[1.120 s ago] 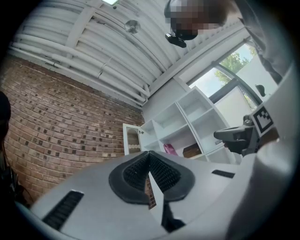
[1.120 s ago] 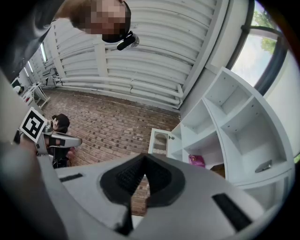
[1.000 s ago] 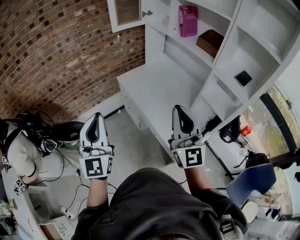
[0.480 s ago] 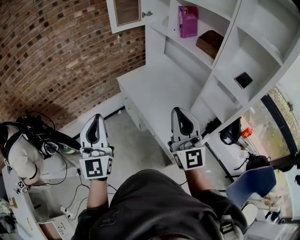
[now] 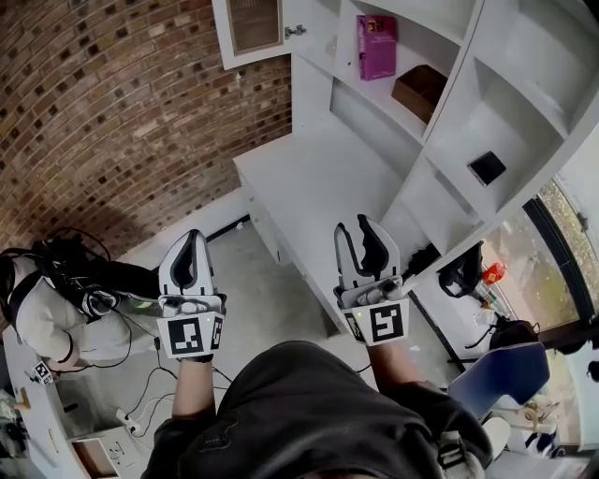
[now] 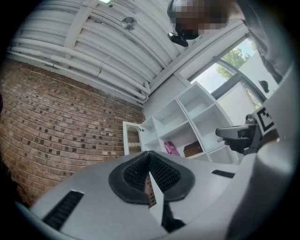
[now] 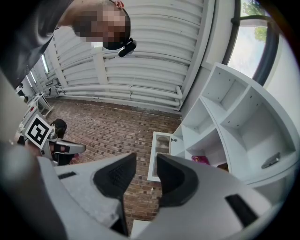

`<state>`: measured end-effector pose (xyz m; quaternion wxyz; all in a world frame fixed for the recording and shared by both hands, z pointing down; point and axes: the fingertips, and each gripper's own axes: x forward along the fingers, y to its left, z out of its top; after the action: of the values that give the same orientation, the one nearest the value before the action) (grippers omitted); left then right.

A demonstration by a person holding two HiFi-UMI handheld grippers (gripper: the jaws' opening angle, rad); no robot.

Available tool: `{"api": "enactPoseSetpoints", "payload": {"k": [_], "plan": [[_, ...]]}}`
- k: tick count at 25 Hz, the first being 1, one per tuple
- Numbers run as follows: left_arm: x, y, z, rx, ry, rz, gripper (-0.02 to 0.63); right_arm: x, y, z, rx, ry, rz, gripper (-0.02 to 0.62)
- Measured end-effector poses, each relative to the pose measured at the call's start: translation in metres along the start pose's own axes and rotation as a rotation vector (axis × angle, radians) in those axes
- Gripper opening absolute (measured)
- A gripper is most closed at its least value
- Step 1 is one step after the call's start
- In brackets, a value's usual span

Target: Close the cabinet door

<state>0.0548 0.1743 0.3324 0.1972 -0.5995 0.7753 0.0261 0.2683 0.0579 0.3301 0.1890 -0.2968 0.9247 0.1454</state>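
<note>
The white cabinet door [image 5: 251,28] with a brown inset panel stands swung open at the top of the head view, against the brick wall. It also shows as the door [image 6: 132,139] and the door [image 7: 161,154] far ahead in both gripper views. My left gripper [image 5: 194,245] is held low in front of me, shut and empty, its pads [image 6: 159,171] pressed together. My right gripper [image 5: 355,227] hovers over the desk's near edge. Its jaws have just been opening, with a gap and nothing between them [image 7: 146,164]. Both grippers are far from the door.
A white desk [image 5: 318,178] juts out below the open shelving. A pink box [image 5: 375,42], a brown box [image 5: 418,84] and a small black item [image 5: 487,168] sit on the shelves. A blue chair [image 5: 501,360] is at the right, bags and cables [image 5: 65,299] at the left.
The right gripper's jaws have parted from shut to open. Both hands have stayed nearly where they were; the left gripper stays shut.
</note>
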Motion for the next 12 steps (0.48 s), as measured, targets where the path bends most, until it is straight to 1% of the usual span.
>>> {"api": "enactPoseSetpoints", "payload": {"k": [1,2,3,4,7,12], "plan": [[0.001,-0.002,0.0,0.0,-0.001,0.001,0.002,0.0,0.0,0.0,0.002,-0.004,0.013,0.134],[0.002,-0.005,-0.001,0.0,-0.002,0.001,0.002,0.0,0.0,0.001,0.007,-0.01,0.027,0.177],[0.004,-0.007,-0.001,0.0,-0.002,0.001,0.002,0.0,0.0,0.002,0.011,-0.014,0.041,0.277],[0.005,-0.01,-0.002,0.001,-0.002,0.0,0.002,0.0,-0.001,0.002,0.013,-0.016,0.05,0.298],[0.009,-0.017,-0.001,0.002,0.0,-0.002,0.002,-0.002,-0.007,0.001,0.011,-0.017,0.054,0.339],[0.018,-0.022,-0.004,0.007,0.005,-0.003,0.002,-0.003,-0.02,-0.003,0.007,-0.014,0.032,0.341]]}}
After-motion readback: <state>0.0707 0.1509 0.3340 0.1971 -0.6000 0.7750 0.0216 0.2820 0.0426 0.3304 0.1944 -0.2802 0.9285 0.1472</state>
